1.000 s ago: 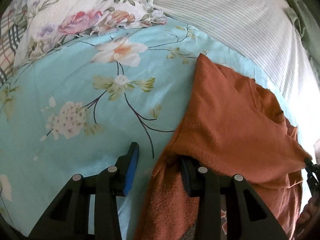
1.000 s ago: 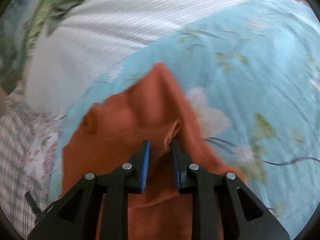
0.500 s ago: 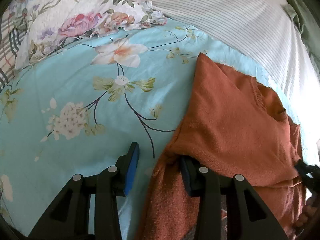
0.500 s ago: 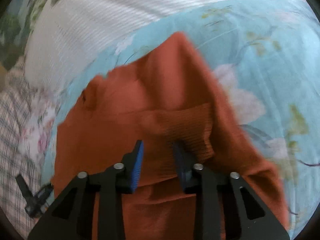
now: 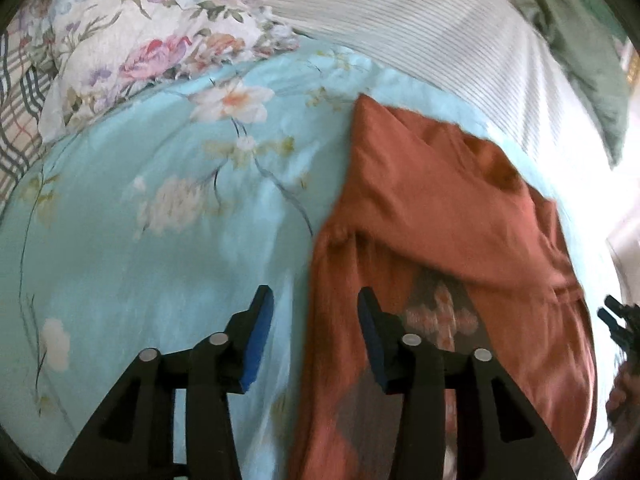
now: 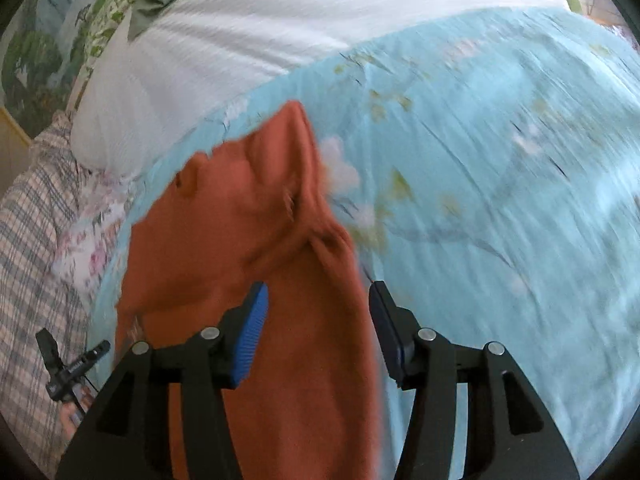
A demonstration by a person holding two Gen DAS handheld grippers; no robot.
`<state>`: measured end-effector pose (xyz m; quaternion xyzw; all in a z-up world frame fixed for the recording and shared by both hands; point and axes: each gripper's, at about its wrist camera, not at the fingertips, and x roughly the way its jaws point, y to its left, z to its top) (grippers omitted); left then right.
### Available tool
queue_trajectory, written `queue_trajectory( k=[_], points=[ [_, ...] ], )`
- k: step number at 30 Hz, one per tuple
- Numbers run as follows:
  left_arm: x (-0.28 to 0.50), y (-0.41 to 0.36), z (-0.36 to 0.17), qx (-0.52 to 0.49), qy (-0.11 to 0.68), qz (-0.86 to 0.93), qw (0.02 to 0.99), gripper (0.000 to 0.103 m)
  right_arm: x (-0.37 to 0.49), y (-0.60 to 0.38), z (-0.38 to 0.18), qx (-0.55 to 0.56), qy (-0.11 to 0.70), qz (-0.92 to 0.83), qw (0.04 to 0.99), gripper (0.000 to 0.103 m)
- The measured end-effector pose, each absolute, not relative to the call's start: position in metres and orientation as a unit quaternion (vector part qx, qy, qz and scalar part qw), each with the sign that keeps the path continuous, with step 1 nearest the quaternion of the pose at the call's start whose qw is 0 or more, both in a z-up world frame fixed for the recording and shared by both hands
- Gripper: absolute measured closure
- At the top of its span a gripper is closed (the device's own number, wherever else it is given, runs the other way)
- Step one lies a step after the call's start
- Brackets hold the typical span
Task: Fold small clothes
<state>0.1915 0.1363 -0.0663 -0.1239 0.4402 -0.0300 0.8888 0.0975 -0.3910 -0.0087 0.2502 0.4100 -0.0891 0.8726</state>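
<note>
A rust-orange knit garment (image 5: 432,208) lies partly folded on a light blue floral bedsheet (image 5: 160,240); a patterned patch shows near its lower middle. It also shows in the right wrist view (image 6: 248,232). My left gripper (image 5: 316,320) is open, empty, straddling the garment's left edge just above it. My right gripper (image 6: 318,320) is open and empty over the garment's right edge. Both views are blurred by motion.
A floral pillow (image 5: 140,40) lies at the back left, a white striped cover (image 5: 440,32) at the back, a green cloth (image 5: 592,60) at the back right. A plaid fabric (image 6: 28,260) lies left in the right wrist view. The other gripper's tip (image 5: 620,324) shows at right.
My right gripper has opened and let go of the garment fold it pinched a second ago, then pulled back. My left gripper has drawn back from the fold; the patterned patch is uncovered.
</note>
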Motion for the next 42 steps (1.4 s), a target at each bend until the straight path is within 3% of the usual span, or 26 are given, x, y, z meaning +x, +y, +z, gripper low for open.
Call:
queue_trajectory(
  k=[7, 10, 22, 29, 31, 32, 33, 34, 35, 36, 38, 42],
  points=[
    [0.127, 0.14, -0.074, -0.112, 0.469, -0.092, 0.871, 0.054, 0.037, -0.381, -0.024, 0.271, 0.431, -0.043, 0.86, 0.049],
    [0.103, 0.138, -0.075, -0.112, 0.475, -0.112, 0.865, 0.046, 0.016, -0.367, -0.027, 0.291, 0.431, -0.004, 0.854, 0.049],
    [0.011, 0.125, -0.093, -0.113, 0.49, -0.192, 0.843, 0.034, -0.057, -0.309, -0.046, 0.298, 0.436, 0.118, 0.841, 0.049],
    [0.007, 0.123, -0.114, -0.155, 0.501, -0.233, 0.819, 0.036, -0.056, -0.309, -0.052, 0.311, 0.417, 0.135, 0.843, 0.049],
    [0.007, 0.124, -0.115, -0.162, 0.499, -0.238, 0.817, 0.037, -0.056, -0.308, -0.052, 0.308, 0.417, 0.135, 0.844, 0.054],
    [0.006, 0.127, -0.114, -0.165, 0.497, -0.24, 0.818, 0.041, -0.056, -0.307, -0.052, 0.305, 0.419, 0.133, 0.845, 0.057],
    [0.005, 0.129, -0.114, -0.164, 0.496, -0.238, 0.819, 0.045, -0.056, -0.307, -0.053, 0.301, 0.422, 0.129, 0.846, 0.068],
    [0.005, 0.132, -0.114, -0.16, 0.495, -0.234, 0.821, 0.056, -0.056, -0.308, -0.055, 0.3, 0.426, 0.125, 0.845, 0.08],
    [0.004, 0.134, -0.114, -0.156, 0.495, -0.23, 0.823, 0.071, -0.056, -0.309, -0.057, 0.302, 0.429, 0.123, 0.843, 0.085],
    [0.004, 0.136, -0.115, -0.155, 0.496, -0.227, 0.824, 0.078, -0.056, -0.31, -0.059, 0.305, 0.431, 0.12, 0.841, 0.093],
    [0.004, 0.138, -0.117, -0.161, 0.497, -0.232, 0.82, 0.091, -0.058, -0.314, -0.06, 0.312, 0.429, 0.121, 0.839, 0.094],
    [-0.003, 0.137, -0.105, -0.15, 0.48, -0.237, 0.831, 0.095, -0.068, -0.319, -0.052, 0.332, 0.401, 0.14, 0.842, 0.095]
  ],
)
